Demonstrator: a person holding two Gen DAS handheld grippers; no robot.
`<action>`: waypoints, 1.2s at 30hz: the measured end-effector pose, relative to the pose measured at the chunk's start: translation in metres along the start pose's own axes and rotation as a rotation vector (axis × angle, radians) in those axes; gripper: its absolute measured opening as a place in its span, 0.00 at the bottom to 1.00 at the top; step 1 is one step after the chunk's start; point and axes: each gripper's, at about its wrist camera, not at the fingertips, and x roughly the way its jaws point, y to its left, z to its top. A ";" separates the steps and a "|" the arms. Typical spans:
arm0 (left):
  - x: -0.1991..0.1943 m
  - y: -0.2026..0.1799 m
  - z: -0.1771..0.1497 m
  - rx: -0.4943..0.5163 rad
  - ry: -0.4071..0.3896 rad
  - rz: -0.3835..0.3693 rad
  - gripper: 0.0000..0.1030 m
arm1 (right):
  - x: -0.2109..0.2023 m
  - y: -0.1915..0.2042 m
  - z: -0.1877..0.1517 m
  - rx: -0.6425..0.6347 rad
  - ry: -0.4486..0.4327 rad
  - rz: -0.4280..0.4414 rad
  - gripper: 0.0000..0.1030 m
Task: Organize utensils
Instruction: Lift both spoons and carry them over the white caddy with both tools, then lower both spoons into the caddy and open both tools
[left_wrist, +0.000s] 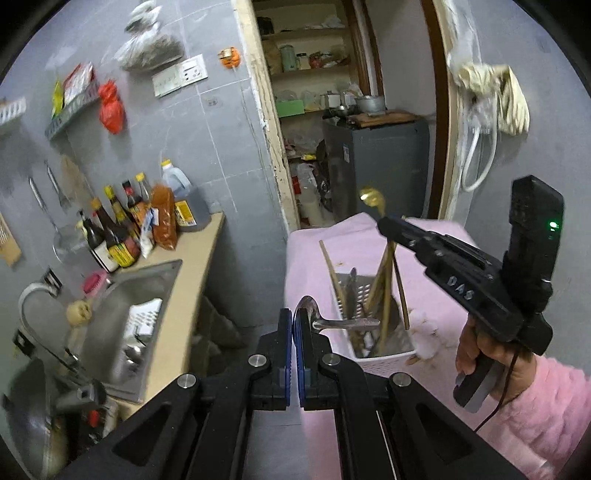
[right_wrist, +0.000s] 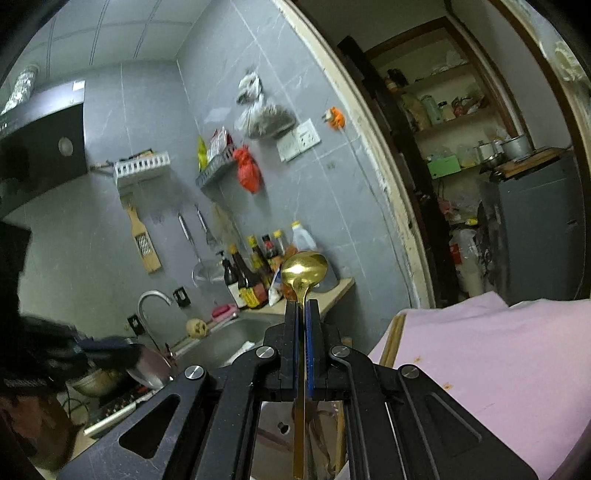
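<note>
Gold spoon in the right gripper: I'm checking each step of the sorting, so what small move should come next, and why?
Probably lower the right gripper so the gold spoon slides handle-first into the white utensil holder. The spoon is clamped bowl-up with its handle hanging down, right above the holder, where the chopsticks already stand. The left gripper holds a silver spoon beside it.
</note>
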 end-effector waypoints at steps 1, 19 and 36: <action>0.002 -0.001 0.000 0.018 0.008 0.007 0.03 | 0.004 0.000 -0.005 -0.003 0.010 0.001 0.03; 0.021 -0.035 0.006 0.191 0.052 -0.009 0.03 | -0.008 -0.019 -0.038 0.026 0.079 -0.004 0.03; 0.041 -0.024 -0.001 0.024 0.034 -0.138 0.04 | -0.021 -0.016 -0.042 -0.002 0.114 -0.036 0.03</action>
